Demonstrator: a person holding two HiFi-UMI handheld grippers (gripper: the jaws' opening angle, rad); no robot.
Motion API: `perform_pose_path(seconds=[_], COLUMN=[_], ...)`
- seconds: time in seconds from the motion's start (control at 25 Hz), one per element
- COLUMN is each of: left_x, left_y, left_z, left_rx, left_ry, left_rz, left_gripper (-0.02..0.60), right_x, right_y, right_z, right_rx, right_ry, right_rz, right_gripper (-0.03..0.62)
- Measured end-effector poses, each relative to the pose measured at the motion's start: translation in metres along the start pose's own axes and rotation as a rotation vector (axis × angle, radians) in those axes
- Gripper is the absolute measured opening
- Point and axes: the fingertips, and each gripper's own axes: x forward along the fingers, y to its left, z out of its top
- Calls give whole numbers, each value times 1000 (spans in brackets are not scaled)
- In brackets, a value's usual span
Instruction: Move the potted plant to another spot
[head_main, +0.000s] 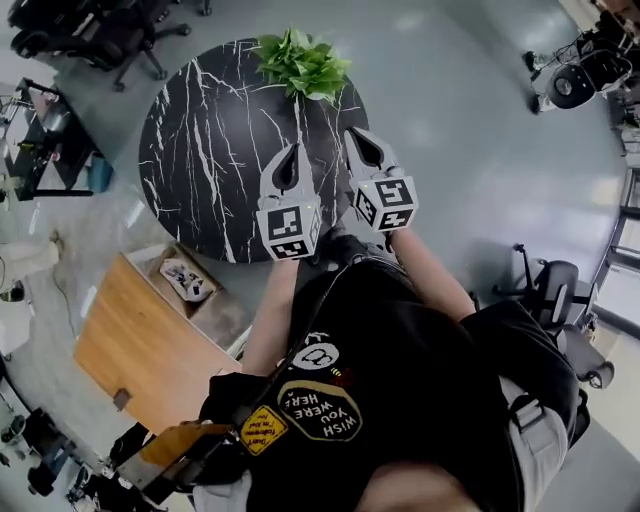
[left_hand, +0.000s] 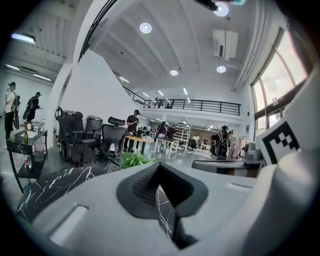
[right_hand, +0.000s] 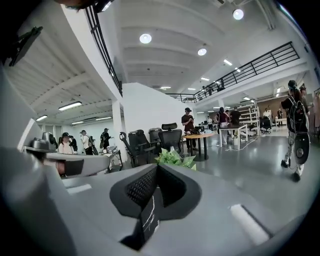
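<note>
**Both tongs shut and empty, plant at the far edge**

The potted plant (head_main: 302, 62) stood at the far edge of the round black surface (head_main: 200, 150), the one veined with white. Its green leaves spread out over the rim. From my head view the leaves covered the pot, so I could not see what it held besides the plant. Both gripper views showed the same foliage (left_hand: 134, 160) (right_hand: 175, 158) straight ahead, just past the tips of my tongs. Off the near-left edge of the surface sat an open box (head_main: 186, 280) with a white and dark item in it that I could not identify.

My left tongs (head_main: 294, 155) (left_hand: 159, 167) were pressed together at the tip and held nothing. My right tongs (head_main: 356, 140) (right_hand: 156, 167) were likewise closed tight and empty. Through the gap behind each tip only the dark marble showed.

I held both forearms out in front of my chest, side by side. The tongs hung above the near-right part of the surface. They aimed toward the plant and tipped only slightly downward. They were well apart from the plant and touched neither it nor the surface. The marker cubes on both faced up toward my head.
</note>
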Motion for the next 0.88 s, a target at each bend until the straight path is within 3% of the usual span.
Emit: perform_pose_path(seconds=[0.2, 0.88], left_x=[-6, -9], left_y=[-13, -36], left_z=[12, 22], left_rx=[29, 81], left_ry=[1, -17], left_rz=[13, 42], left_gripper=[5, 5], right_x=[-13, -31], right_y=[3, 1], right_z=[7, 24], right_rx=[-8, -47], right_ry=[41, 1], right_rz=[46, 84], right_gripper=[2, 2])
